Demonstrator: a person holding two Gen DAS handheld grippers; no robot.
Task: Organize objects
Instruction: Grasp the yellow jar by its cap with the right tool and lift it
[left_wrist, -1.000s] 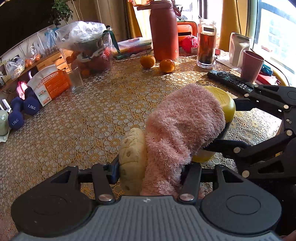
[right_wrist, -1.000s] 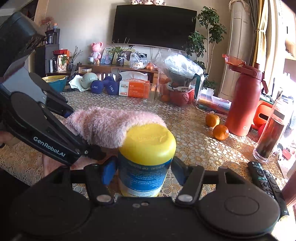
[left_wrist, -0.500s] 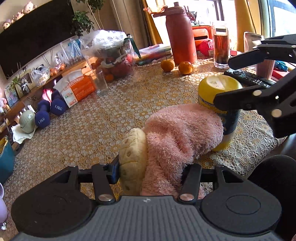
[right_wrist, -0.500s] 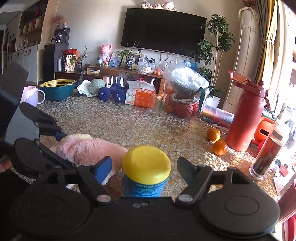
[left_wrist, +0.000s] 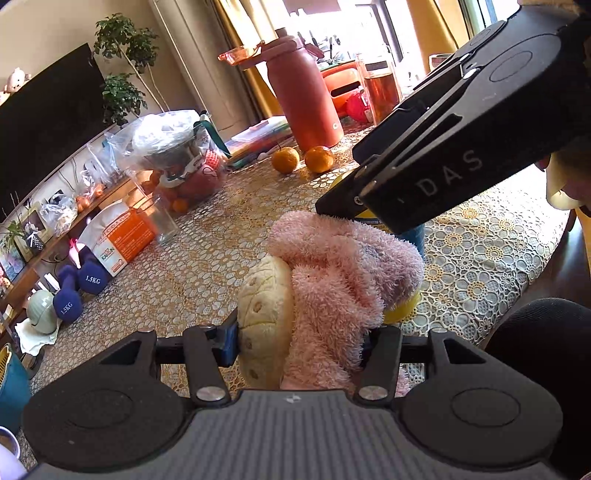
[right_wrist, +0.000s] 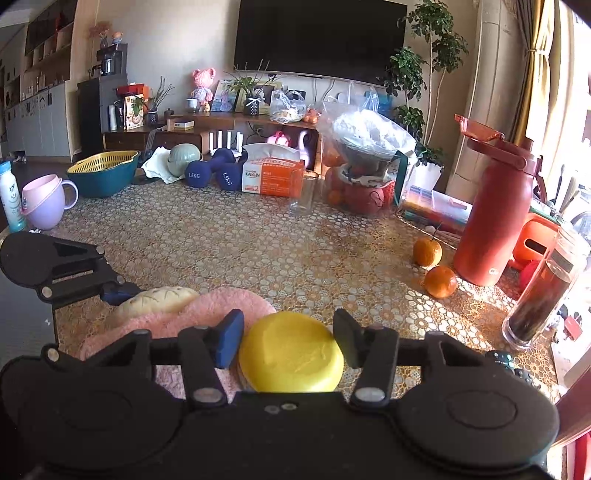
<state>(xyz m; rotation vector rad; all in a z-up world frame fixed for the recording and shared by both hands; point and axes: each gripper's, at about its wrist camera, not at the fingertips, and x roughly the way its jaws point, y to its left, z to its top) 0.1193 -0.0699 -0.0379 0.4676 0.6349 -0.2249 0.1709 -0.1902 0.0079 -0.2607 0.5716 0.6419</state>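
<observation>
Right now the left gripper (left_wrist: 301, 345) is clamped on a fluffy pink slipper (left_wrist: 343, 273), its cream sole (left_wrist: 264, 317) turned toward the left pad, and it holds the slipper low over the lace-patterned tablecloth (left_wrist: 207, 266) at the near edge of the table. Just beyond and to the right stands a yellow-lidded canister (right_wrist: 290, 356), its blue body half hidden behind the pink fluff. The right gripper (right_wrist: 288, 341) hangs above that lid with its jaws closing; the lid sits between the pads, and from the right wrist view I cannot tell whether they press it or only flank it, since a thin gap seems to show on the right side.

Judging by the task, the step in hand looks like parting these two things so each can go to its own spot. To do it well, I'd keep the slipper's loose toe from brushing the canister, because the fluff lies right against it and could drag or tip it. If the right tool means to take the canister, it should settle lower, onto the body rather than the lid rim, where a round cap may slip out. The far side is crowded: two oranges (right_wrist: 434, 267), a red bottle (right_wrist: 495, 218) and a tall glass jar (right_wrist: 543, 291) stand to the right, so open tablecloth in the middle seems the safer path.
</observation>
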